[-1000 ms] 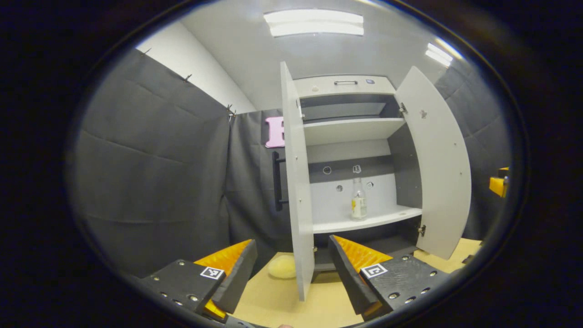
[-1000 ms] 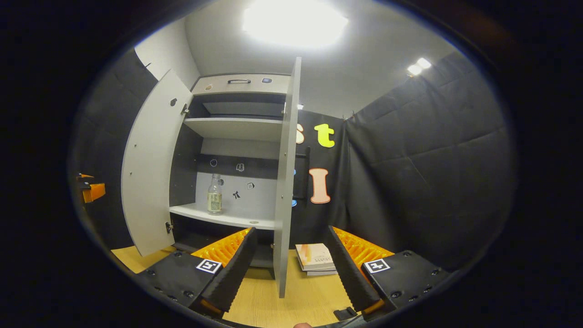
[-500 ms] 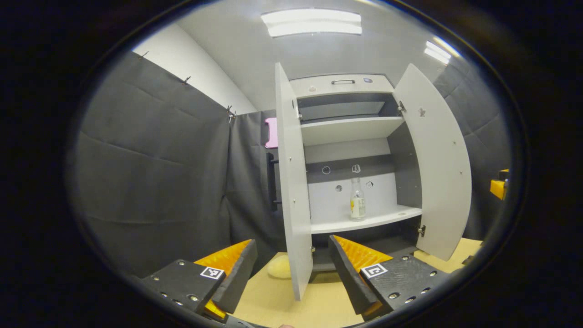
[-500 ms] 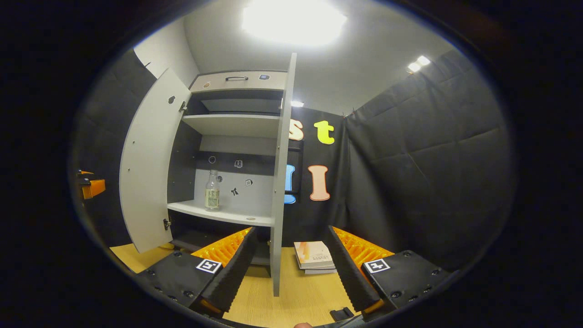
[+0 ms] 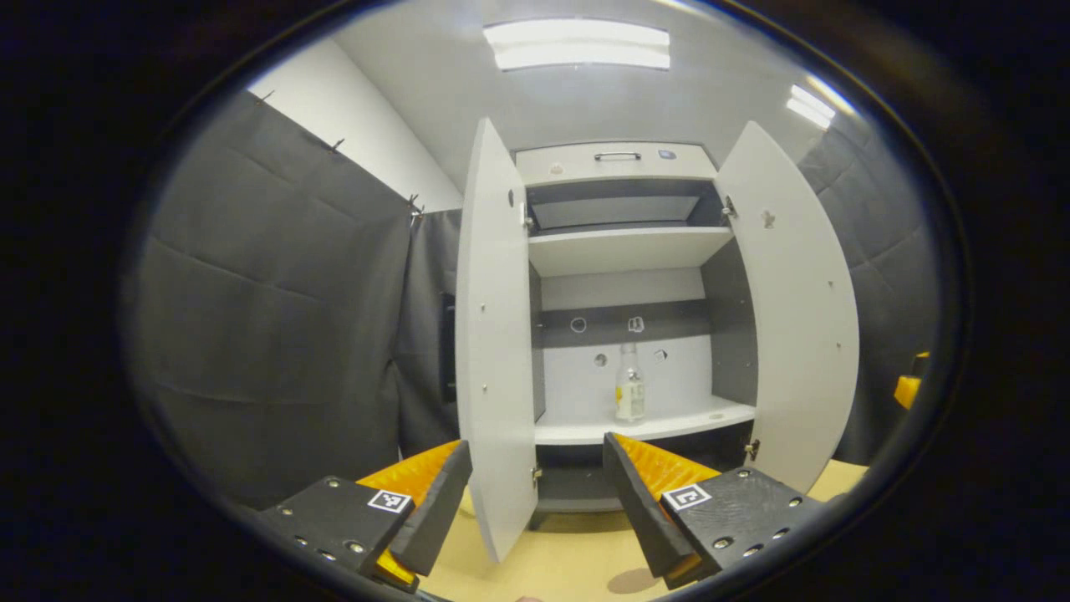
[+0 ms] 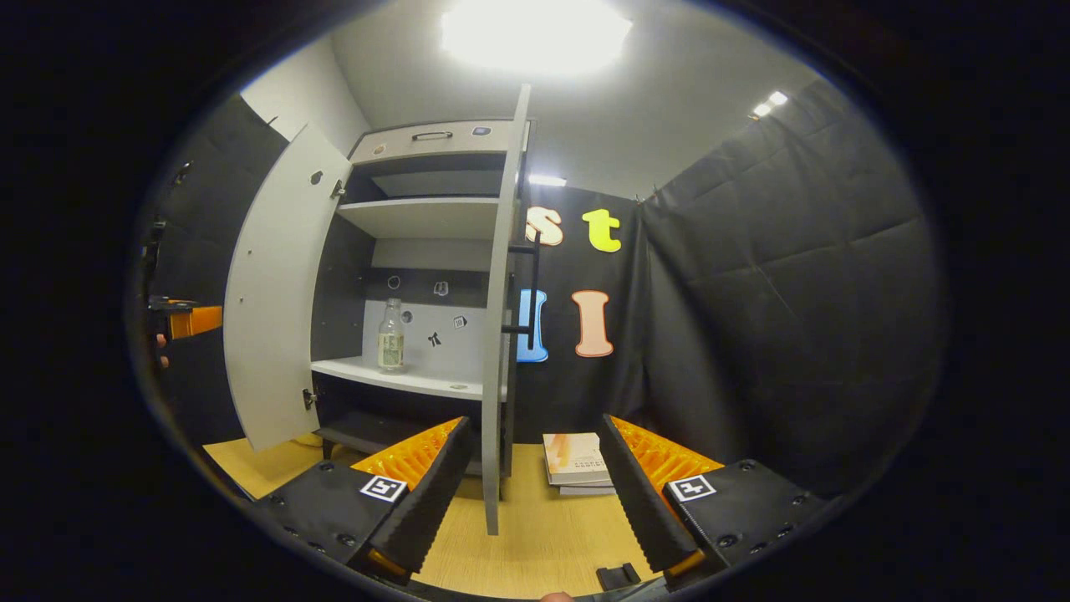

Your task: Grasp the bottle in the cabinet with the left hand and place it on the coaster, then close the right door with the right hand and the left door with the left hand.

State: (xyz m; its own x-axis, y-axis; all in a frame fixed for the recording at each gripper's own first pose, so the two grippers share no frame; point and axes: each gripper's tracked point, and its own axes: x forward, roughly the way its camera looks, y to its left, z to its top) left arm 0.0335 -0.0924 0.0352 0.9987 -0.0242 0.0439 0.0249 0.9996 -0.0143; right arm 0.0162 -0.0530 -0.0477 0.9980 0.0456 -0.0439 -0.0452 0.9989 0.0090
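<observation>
Wooden table | cabinet open | coaster, perhaps | both grippers apart

Bottle on cabinet shelf – between both open doors

both the left claw and right claw are level, spread wide and apparently holding nothing.

cabinet: pale grey, dark inner sides | bottle: clear, yellow-white label | tabletop: light wood grain | book: white-orange cover
</observation>
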